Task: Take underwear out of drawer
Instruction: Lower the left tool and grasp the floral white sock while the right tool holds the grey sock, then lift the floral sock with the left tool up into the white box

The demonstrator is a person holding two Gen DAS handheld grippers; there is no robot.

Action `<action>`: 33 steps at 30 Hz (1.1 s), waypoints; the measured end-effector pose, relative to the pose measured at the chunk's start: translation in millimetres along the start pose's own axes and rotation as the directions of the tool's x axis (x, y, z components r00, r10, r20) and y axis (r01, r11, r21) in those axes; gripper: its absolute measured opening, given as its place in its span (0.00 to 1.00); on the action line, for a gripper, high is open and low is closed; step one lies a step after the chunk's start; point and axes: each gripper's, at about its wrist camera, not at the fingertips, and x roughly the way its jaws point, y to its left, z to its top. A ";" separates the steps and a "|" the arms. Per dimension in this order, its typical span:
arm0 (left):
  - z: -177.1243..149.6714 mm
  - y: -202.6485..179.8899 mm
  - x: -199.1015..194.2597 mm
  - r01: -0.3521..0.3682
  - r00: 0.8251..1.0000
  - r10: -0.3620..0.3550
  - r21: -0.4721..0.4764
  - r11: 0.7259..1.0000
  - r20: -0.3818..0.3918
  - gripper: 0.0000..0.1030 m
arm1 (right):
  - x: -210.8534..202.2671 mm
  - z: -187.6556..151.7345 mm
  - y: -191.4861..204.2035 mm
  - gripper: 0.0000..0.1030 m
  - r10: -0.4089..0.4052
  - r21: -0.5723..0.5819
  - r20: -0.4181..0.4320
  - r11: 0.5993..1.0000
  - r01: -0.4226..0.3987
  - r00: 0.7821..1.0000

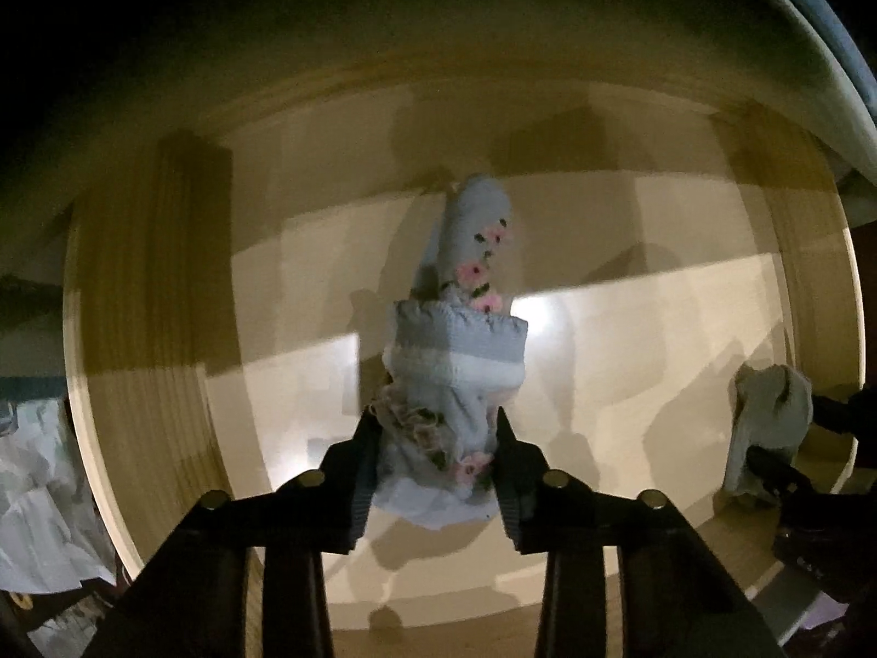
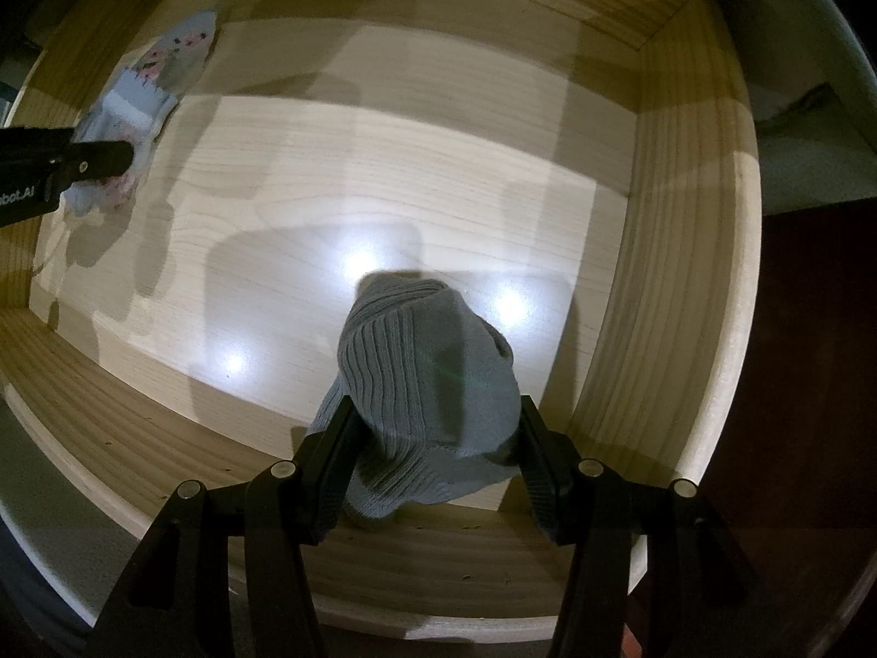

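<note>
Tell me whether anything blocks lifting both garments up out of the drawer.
Nothing visible does. The left gripper holds the floral garment, the right gripper the grey ribbed garment; the wooden drawer is open above them.

dim, fisheye-warped views; glare spots on the drawer floor (image 2: 383, 175), hard shadows, dark blurred edges.

You are seeing pale crumpled fabric (image 1: 38, 499) lying at your far left, and dark floor (image 2: 811, 384) showing at right.
</note>
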 end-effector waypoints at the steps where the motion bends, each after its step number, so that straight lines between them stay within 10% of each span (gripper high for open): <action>1: 0.7 1.0 0.3 -0.001 1.000 0.001 -0.006 1.000 -0.010 0.35 | 0.1 0.0 0.0 0.50 0.000 0.001 0.000 1.000 0.000 1.000; 23: -42.2 28.9 11.1 0.057 0.972 -0.100 -0.199 0.978 -0.214 0.31 | 0.7 7.7 -5.3 0.50 -0.005 0.009 -0.012 1.000 0.005 1.000; 33: -43.9 48.9 2.7 0.099 0.975 -0.145 -0.259 0.961 -0.167 0.60 | 2.0 7.8 -5.5 0.50 -0.004 0.010 -0.012 1.000 0.004 1.000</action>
